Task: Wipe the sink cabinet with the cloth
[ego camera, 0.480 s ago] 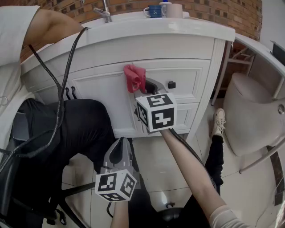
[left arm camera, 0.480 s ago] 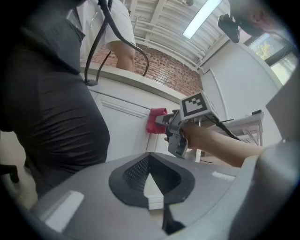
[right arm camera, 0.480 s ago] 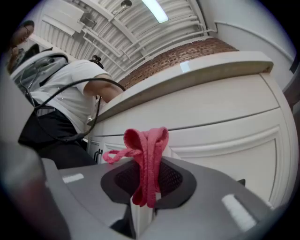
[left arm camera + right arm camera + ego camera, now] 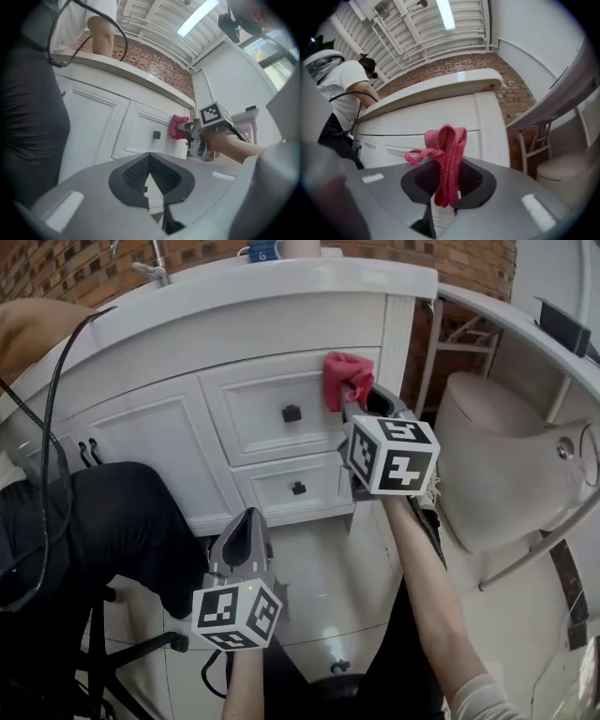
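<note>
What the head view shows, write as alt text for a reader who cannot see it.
The right gripper, shut on a pink cloth, holds it at the upper right corner of the top drawer of a white sink cabinet. The left gripper hangs lower, jaws together and empty, above the tiled floor.

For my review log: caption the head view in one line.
Right gripper holds a pink cloth at the right end of the top drawer on the white sink cabinet; left gripper hangs below.
</note>
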